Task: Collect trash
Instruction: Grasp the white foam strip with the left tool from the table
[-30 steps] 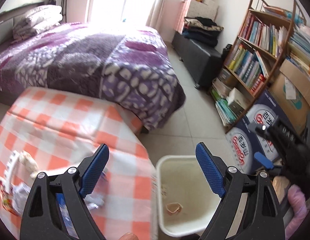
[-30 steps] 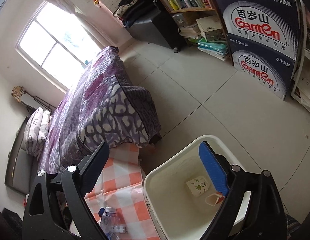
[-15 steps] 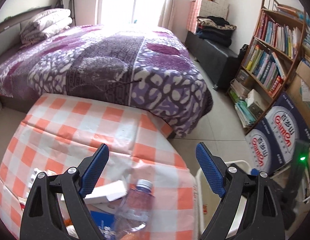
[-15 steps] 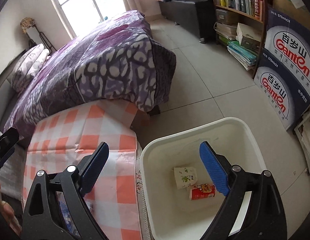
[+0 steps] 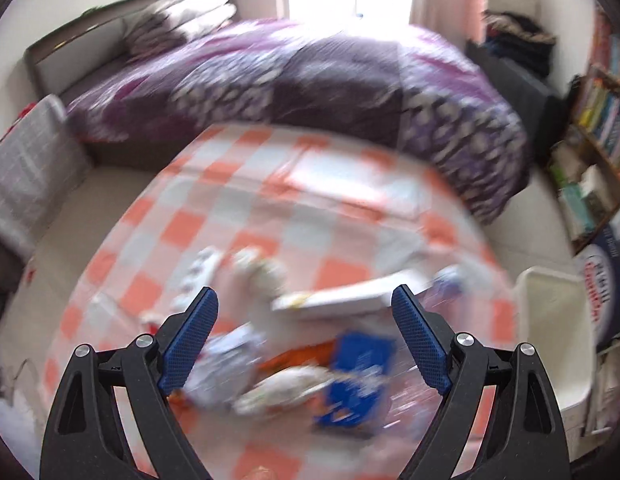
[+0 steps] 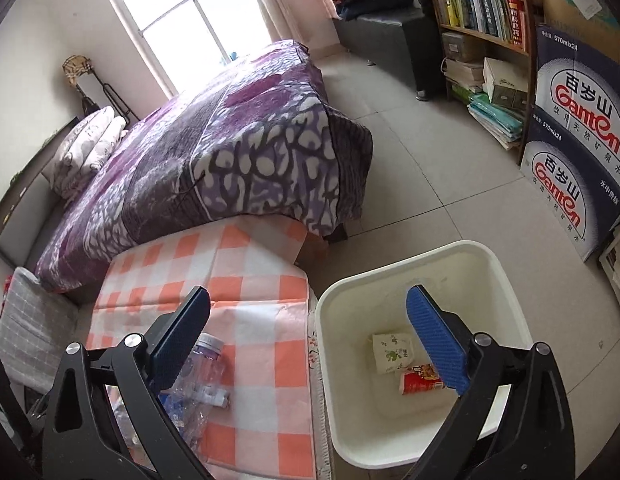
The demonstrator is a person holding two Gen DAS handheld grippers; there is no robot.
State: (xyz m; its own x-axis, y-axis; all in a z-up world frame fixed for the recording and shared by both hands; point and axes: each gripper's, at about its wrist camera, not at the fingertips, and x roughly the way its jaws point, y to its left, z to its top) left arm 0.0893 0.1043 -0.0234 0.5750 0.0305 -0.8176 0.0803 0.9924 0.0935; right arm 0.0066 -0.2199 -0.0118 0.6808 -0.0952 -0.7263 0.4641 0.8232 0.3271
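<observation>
My left gripper [image 5: 306, 320] is open and empty above a blurred heap of trash on the checked table [image 5: 310, 200]: a white flat box [image 5: 341, 300], a blue packet [image 5: 355, 384] and crumpled wrappers [image 5: 266, 276]. My right gripper [image 6: 308, 322] is open and empty, held over the table edge and the white bin [image 6: 393, 288]. The bin holds a white carton [image 6: 391, 352] and a red packet [image 6: 419, 378]. A crushed clear plastic bottle [image 6: 202, 376] lies on the table by my right gripper's left finger.
A bed with a purple cover [image 6: 230, 140] stands behind the table. A bookshelf [image 6: 481, 12] and stacked water cartons [image 6: 577, 128] line the right wall. The bin also shows at the right in the left wrist view [image 5: 549, 320].
My left gripper has swung left from over the bin to over the trash heap on the table. My right gripper has levelled out above the bin and table edge, both open throughout.
</observation>
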